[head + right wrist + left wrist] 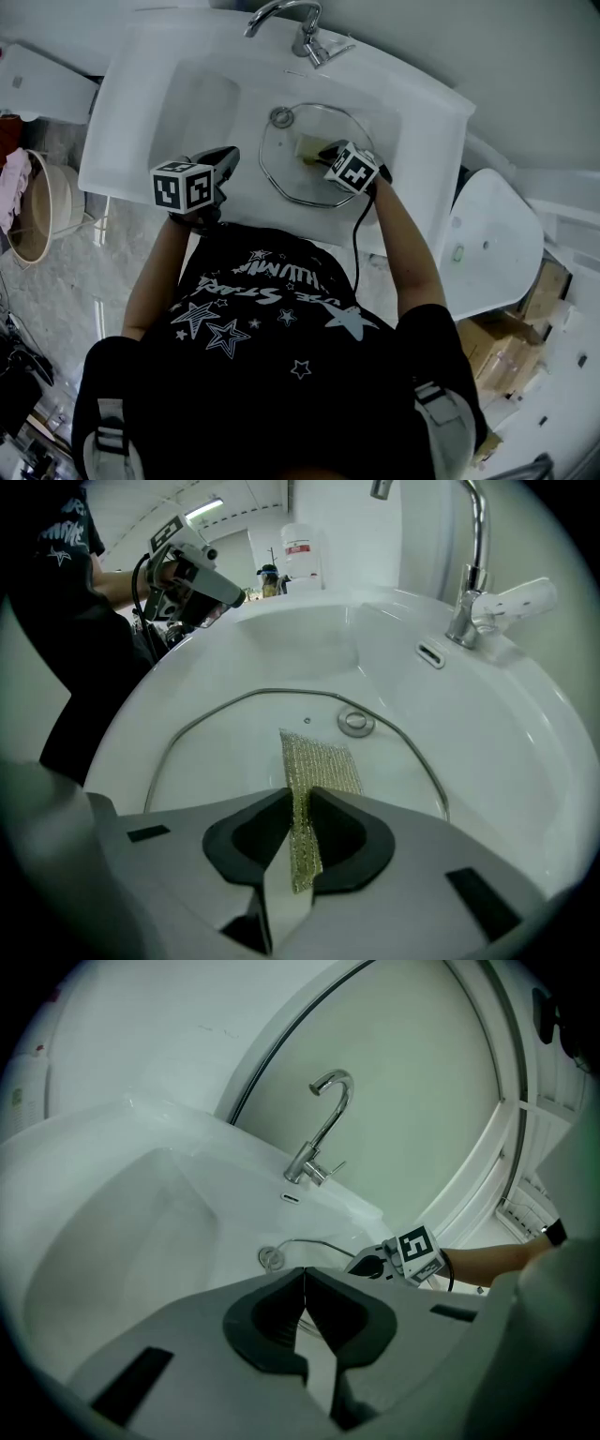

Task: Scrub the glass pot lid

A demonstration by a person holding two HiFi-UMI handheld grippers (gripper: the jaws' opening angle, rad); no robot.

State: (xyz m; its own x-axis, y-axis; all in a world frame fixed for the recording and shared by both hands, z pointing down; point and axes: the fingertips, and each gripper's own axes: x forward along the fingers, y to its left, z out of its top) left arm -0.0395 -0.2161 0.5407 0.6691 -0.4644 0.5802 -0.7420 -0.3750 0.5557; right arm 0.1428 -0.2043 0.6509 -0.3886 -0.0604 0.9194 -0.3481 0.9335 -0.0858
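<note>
Round clear glass pot lid (291,178), metal-rimmed: lay flat in the white ceramic sink (131,122), toward its right side, beside the drain (280,116). Right gripper (300,803): clamped on a gold mesh scouring pad (323,761), pad resting on the glass. Left gripper (305,1283): pressed together, empty, held over the sink's front edge. Scrubbing judged under way; no suds visible, rinse seemingly outstanding.

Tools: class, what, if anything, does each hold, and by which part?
Right tool pinches the scrubbing cloth by its near end; left tool, shut, holds nothing.
</note>
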